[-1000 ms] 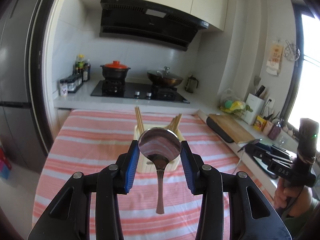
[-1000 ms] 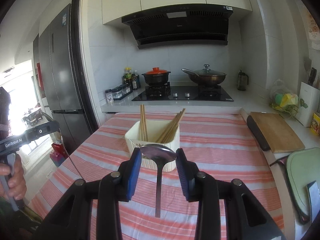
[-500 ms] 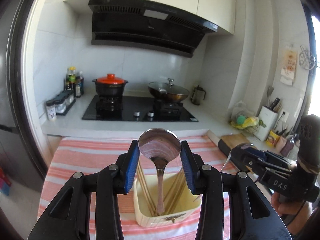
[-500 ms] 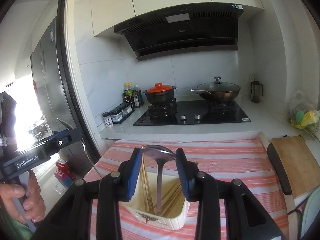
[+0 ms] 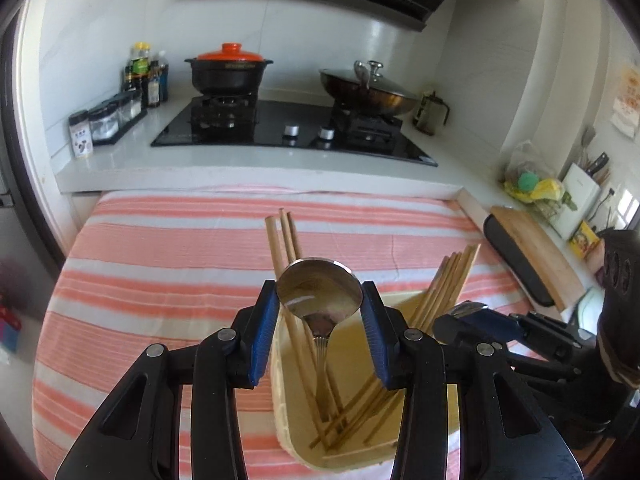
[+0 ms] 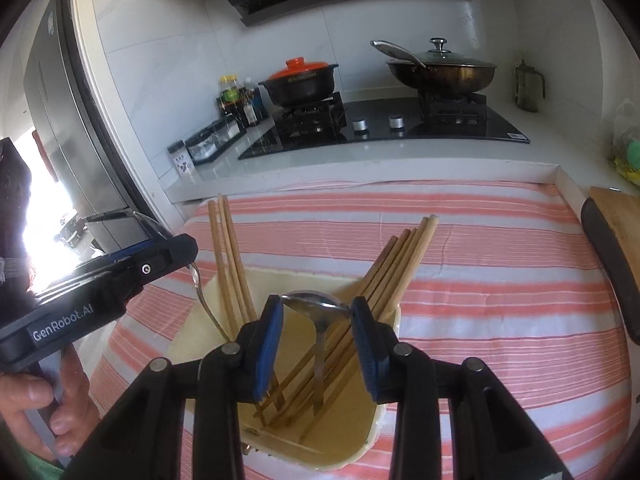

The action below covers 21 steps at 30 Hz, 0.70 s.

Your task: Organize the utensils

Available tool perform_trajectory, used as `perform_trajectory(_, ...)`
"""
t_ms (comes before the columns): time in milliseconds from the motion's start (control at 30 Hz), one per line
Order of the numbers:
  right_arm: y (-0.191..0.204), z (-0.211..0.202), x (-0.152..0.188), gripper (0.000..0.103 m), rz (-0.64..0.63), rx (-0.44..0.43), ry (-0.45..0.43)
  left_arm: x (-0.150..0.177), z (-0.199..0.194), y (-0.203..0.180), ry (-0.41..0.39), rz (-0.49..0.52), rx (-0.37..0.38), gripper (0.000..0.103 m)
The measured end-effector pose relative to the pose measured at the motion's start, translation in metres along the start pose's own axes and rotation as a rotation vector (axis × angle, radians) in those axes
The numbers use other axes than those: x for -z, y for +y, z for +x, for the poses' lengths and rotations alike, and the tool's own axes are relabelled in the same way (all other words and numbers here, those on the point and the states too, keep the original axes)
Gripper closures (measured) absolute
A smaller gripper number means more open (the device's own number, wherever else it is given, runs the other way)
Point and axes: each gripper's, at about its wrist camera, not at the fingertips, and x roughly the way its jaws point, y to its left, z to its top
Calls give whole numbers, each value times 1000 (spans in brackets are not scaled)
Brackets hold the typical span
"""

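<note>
Hand-held gripper on the left (image 5: 319, 322) is closed on the bowl of a spoon (image 5: 319, 294), its blue pads pinching the rim on either side, with the handle hanging down into the cream holder (image 5: 280, 384). The right hand-held gripper (image 6: 317, 350) grips a second spoon (image 6: 316, 304) the same way, its handle also dipping inside the holder, among the chopsticks (image 6: 394, 268).

The step in hand looks like the drop-off: both spoons are held upright over the holder, handles already below its rim. The next move seems to call for lowering each spoon a little further, then opening the pads so the handles slide to the bottom without tipping the holder.

Chopsticks stand in two leaning bunches, one toward the holder's far left corner (image 5: 286, 240), the other fanning toward its right side. They cross near the bottom, right where the spoon handles point, so a handle may catch on them or push them aside. Both hand-held grippers work close together over one small opening, and they could knock each other.

The holder sits on the striped cloth (image 5: 160, 264) covering the desk, toward its near edge. Beyond the far edge are a stove with an orange-lidded pot (image 5: 229, 68) and a wok (image 5: 368, 90); a cutting board (image 5: 536, 248) lies past the right edge.
</note>
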Motion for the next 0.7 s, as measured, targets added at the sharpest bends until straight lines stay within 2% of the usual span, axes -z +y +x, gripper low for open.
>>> perform_trajectory(67,-1,6,0,66,3,16,14,0,5,1,11,7,-15,59)
perform_trajectory(133,-3,7,-4,53,5,40,17,-4,1,1,-4,13,-34,54)
perform_trajectory(200,-5,-1,-11,51,12,46,-1,-9,-14,4,-36,4,-38,40)
perform_trajectory(333,-3,-47,-25,51,-15,58,-61,-16,-70,1,-133,35,-68,22)
perform_trajectory(400,4,-82,-26,48,-46,77,-114,-10,-106,-5,-193,58,-98,1)
perform_trajectory(433,9,-99,-25,43,-60,88,-140,-3,-123,-9,-222,65,-115,0)
perform_trajectory(500,20,-135,-14,38,-77,107,-198,17,-153,-19,-254,82,-154,0)
perform_trajectory(567,34,-166,4,35,-98,118,-237,43,-174,-29,-253,96,-194,0)
perform_trajectory(633,50,-190,29,22,-122,118,-266,71,-189,-37,-239,92,-220,0)
perform_trajectory(700,63,-208,58,18,-135,123,-281,100,-200,-42,-208,87,-257,0)
